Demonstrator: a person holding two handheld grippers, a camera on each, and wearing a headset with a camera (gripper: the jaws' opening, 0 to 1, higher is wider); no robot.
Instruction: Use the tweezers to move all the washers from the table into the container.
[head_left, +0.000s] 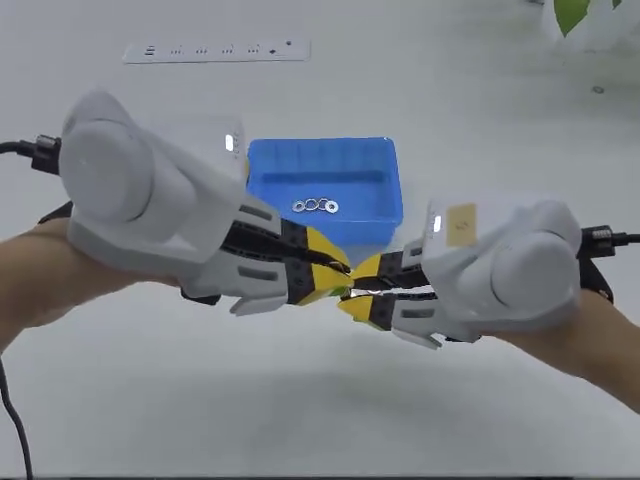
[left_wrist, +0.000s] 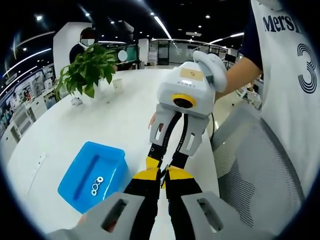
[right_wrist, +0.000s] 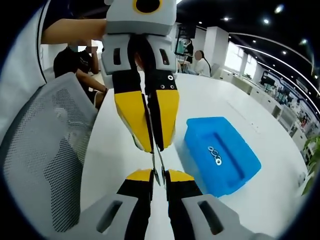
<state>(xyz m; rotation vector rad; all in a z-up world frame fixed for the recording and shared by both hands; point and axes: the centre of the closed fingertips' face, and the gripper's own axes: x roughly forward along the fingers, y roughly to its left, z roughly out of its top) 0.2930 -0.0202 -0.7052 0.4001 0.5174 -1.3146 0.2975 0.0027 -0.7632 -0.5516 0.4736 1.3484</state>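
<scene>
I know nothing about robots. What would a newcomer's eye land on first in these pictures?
Two bulky white handheld tools with yellow-tipped jaws, the left gripper and the right gripper, meet tip to tip at the centre of the head view. Both seem clamped on slim metal tweezers. Just behind them sits a bright blue container, with three small washers in a row on its floor.

Container (head_left: 300, 160): blue, rectangular, open-topped, upright
Washers (head_left: 315, 206): three, silver, flat, touching in a row inside
Tweezers (head_left: 395, 292): slim, silver, roughly level, near container
</scene>
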